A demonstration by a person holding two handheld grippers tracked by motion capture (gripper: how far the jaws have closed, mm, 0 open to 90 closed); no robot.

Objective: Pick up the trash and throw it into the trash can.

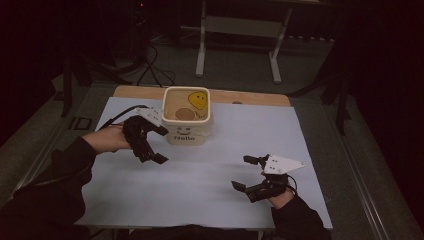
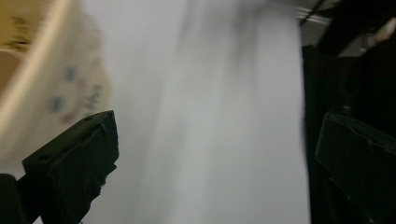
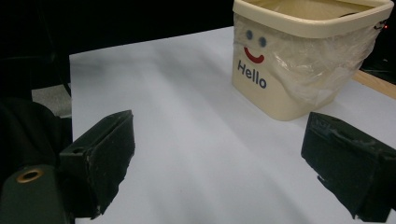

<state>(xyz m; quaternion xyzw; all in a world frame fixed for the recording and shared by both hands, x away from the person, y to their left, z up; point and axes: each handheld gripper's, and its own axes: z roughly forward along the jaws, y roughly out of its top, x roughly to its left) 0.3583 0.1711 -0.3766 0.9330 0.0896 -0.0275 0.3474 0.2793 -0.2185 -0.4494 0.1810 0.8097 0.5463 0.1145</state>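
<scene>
Cream tub point(image 1: 187, 122) marked "Hello", with a smiley face, stands at the far middle of the bench point(image 1: 150, 93), on the pale sheet point(image 1: 200, 180) covering most of the top. Bare wood shows along the far edge. Inside the tub: a yellow smiley disc point(image 1: 198, 99) and a brown round piece point(image 1: 184, 114). Clear film wraps one side in the right gripper view.

Left tool point(image 1: 154, 145) hovers just left of the tub, jaws wide, holding nothing; its own view is blurred. Right tool point(image 1: 246, 172) sits low near the front right of the sheet, well apart from the tub, jaws wide and empty.

Room is dim. Grey floor point(image 1: 235, 65), cables at back left, white frame legs point(image 1: 201, 52) behind the bench.
</scene>
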